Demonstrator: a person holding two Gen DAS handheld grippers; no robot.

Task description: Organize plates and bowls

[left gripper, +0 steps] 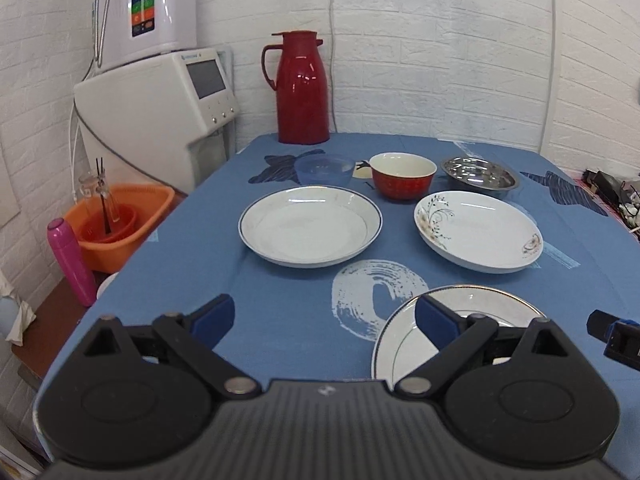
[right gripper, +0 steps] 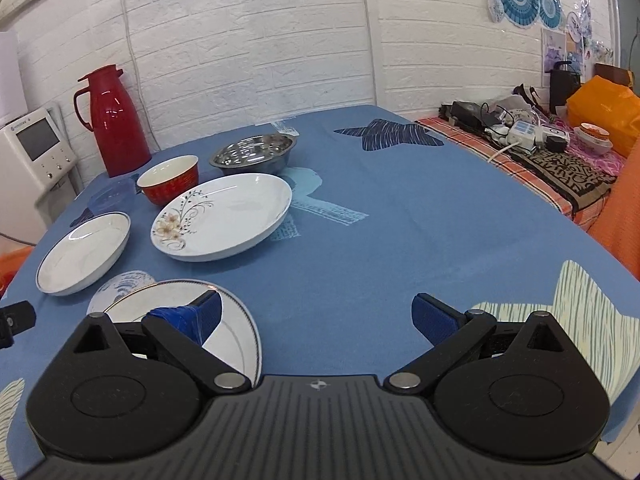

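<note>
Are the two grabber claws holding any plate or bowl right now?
No. The left gripper and right gripper are both open and empty, hovering over the blue tablecloth near the gold-rimmed plate, which lies untouched.

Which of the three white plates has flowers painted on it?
The flowered plate, sitting in front of the steel bowl. The blue-rimmed plate and the gold-rimmed plate near the grippers are plain white inside.

Domestic dining corner. Blue-clothed table (left gripper: 288,300) against white brick-pattern wall (left gripper: 440,40). Behind the table: red thermos jug (left gripper: 302,88); left of it, water purifier (left gripper: 156,104), orange washbasin (left gripper: 120,224). Right of it, cluttered side bench (right gripper: 532,148).
</note>
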